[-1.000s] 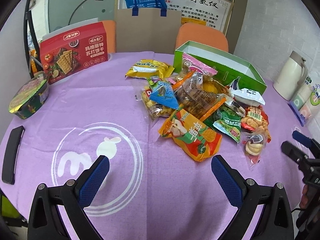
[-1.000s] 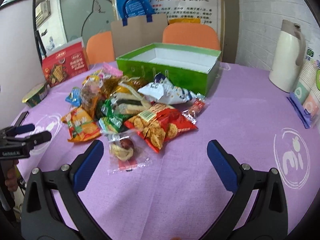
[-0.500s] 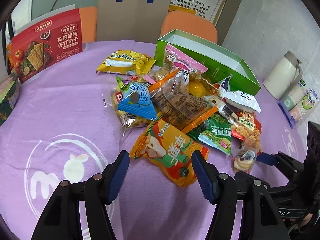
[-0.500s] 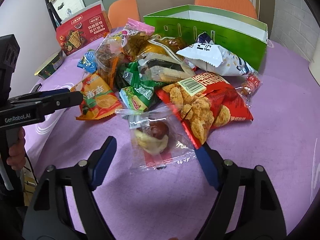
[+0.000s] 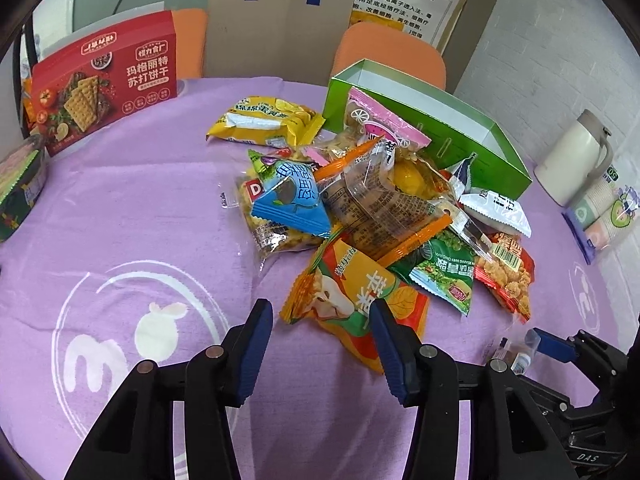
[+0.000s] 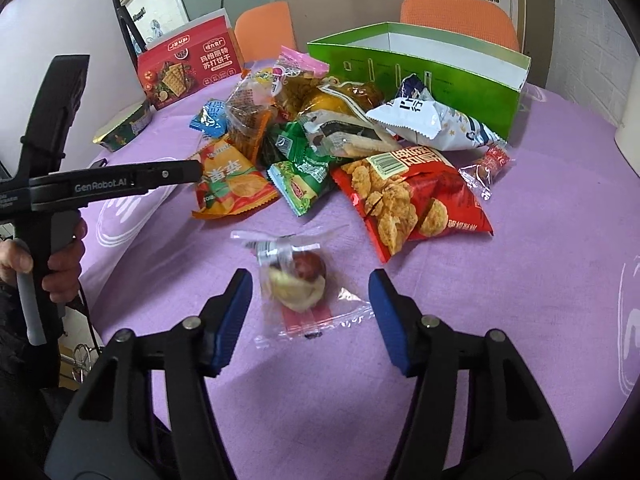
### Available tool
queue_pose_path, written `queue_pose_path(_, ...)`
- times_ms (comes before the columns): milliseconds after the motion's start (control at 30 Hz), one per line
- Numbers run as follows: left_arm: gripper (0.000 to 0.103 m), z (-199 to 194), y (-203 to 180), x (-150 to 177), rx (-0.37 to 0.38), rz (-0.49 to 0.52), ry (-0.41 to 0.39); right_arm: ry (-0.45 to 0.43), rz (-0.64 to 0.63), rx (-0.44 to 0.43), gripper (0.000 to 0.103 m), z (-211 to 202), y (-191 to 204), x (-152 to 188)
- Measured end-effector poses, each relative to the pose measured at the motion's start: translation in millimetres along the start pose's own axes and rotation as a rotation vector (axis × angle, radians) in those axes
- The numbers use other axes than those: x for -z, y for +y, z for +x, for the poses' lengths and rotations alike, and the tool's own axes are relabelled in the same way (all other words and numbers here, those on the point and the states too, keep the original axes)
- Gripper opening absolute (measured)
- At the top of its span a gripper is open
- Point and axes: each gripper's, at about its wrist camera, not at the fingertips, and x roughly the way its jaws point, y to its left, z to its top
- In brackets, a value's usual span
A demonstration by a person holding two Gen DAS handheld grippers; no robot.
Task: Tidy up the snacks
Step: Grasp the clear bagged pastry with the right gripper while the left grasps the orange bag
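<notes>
The bench, draped in purple cloth, fills both views, and at its far side sits the open green box, so far with nothing visible inside it, the likely home for all this. In front of it lies the heap of snacks, packets overlapping every which way and the pink one leaning against the box wall. A red cracker box stands upright well off to the left, out of the action.

Down to the left hand-held gripper: jaws apart, holding nothing, straddling the near end of the orange chip bag at the front of the pile. The risk here looks plain: that bag is tucked under the green packet and the clear wrapper above it, so a pull could drag neighbours along or scatter the heap.

Over to the right hand-held gripper: also open and empty, fingers either side of the small clear packet, which lies alone on the cloth just in front of the red crisp bag. The packet is flat and slippery-looking with a lump in the middle. Close too high and the film may slide out; close on the lump and the treat could get squashed.

Both tools work near each other, so a clash is possible.
</notes>
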Motion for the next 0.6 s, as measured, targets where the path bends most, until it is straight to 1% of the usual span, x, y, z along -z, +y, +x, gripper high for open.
queue_pose_path(100,0.052,7,0,-1,0.014,0.004,0.01,0.012,-0.026,0.035,0.065,9,4,-3)
queue_pose_path(200,0.053,12,3,-2,0.032,-0.009,0.021,0.034,-0.047,0.022,0.065,19,6,-5)
queue_pose_path(300,0.053,20,7,-4,0.066,-0.027,0.034,0.034,-0.06,0.028,0.065,25,7,-7)
queue_pose_path(333,0.052,22,7,-4,0.075,-0.019,0.027,0.035,-0.063,0.03,0.056,25,8,-7)
queue_pose_path(367,0.044,23,6,-4,0.08,-0.003,0.023,0.031,-0.068,0.031,0.048,24,9,-7)
queue_pose_path(400,0.039,23,5,-3,0.105,0.003,0.021,0.031,-0.07,0.022,0.046,24,10,-7)
queue_pose_path(433,0.038,23,7,-3,0.107,0.001,0.022,0.028,-0.07,0.019,0.043,23,9,-6)
queue_pose_path(533,0.03,18,8,-1,0.116,-0.002,0.015,0.014,-0.073,0.012,0.038,18,11,-7)
queue_pose_path(600,0.024,10,6,1,0.124,0.002,0.005,-0.012,-0.066,-0.007,0.038,10,11,-10)
